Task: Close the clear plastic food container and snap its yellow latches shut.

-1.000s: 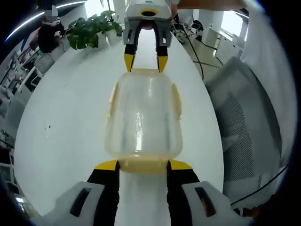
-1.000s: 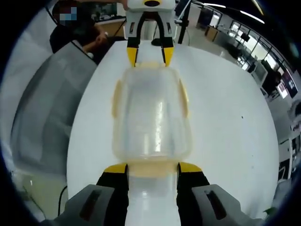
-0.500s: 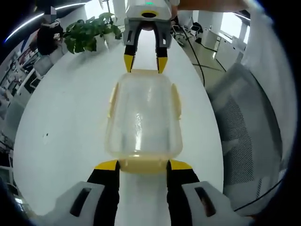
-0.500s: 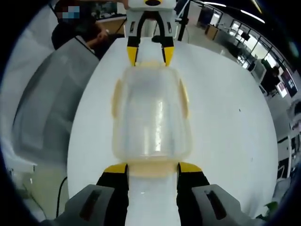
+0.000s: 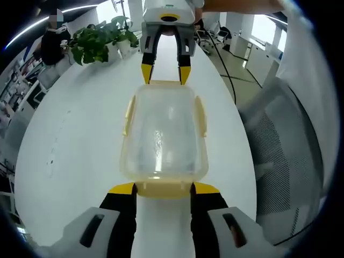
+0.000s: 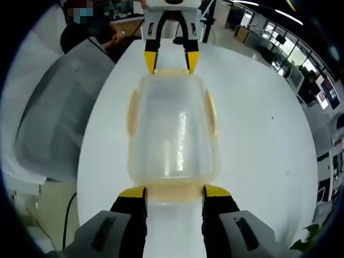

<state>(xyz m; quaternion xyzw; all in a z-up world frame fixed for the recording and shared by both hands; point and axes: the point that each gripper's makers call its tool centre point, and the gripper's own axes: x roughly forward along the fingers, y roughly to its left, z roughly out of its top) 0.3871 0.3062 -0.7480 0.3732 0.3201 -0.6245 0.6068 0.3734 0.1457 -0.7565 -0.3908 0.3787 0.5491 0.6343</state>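
The clear food container [image 5: 164, 131] sits lidded on the white table [image 5: 75, 150], yellow latches [image 5: 201, 115] folded along its sides. The left tongs [image 5: 163, 188] gape wide, yellow tips touching its near end; the right tongs [image 5: 165, 74] stand likewise spread at the far end. Potted plant [image 5: 99, 40] and grey chair [image 5: 279, 134] lie beyond.
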